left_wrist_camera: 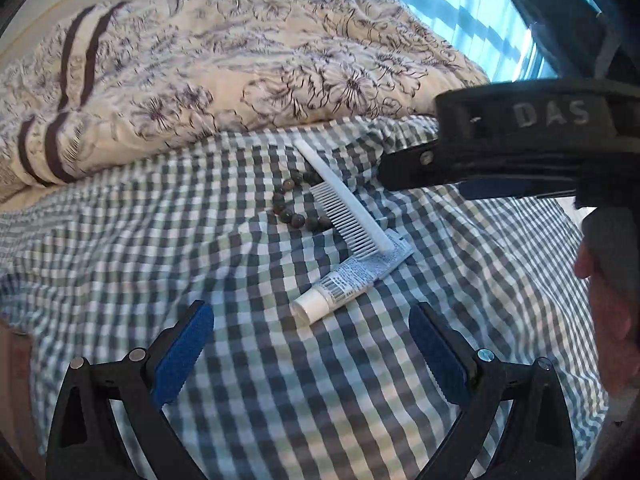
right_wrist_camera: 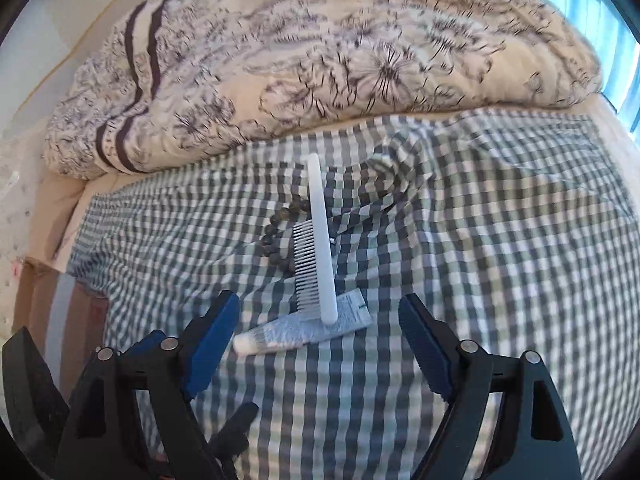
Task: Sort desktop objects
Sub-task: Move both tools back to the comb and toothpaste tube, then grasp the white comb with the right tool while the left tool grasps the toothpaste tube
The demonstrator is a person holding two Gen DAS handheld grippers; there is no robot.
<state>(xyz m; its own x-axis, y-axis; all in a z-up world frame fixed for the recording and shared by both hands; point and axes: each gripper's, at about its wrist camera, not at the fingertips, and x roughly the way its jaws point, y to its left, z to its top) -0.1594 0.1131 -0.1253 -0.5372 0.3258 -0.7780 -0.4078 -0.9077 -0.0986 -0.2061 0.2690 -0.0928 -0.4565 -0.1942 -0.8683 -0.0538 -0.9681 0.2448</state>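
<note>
2 claws, left claw (left_wrist_camera: 310, 344) and right claw (right_wrist_camera: 320, 334), gape wide and empty near the comb (right_wrist_camera: 322, 240) lying across the tube (right_wrist_camera: 296, 330)

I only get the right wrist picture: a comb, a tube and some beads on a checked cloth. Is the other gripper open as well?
Observer: Yes. The left wrist view shows the left gripper wide open, with the tube lying just ahead of it on the checked cloth.
Operator: Can you see who is holding these things?
Observer: Only in part. A hand shows at the right edge of the left wrist view.
Operator: Is there any writing on my gripper?
Observer: Yes. The right gripper reaches in from the right above the comb, and its black body bears the pale lettering "DAS".
</note>
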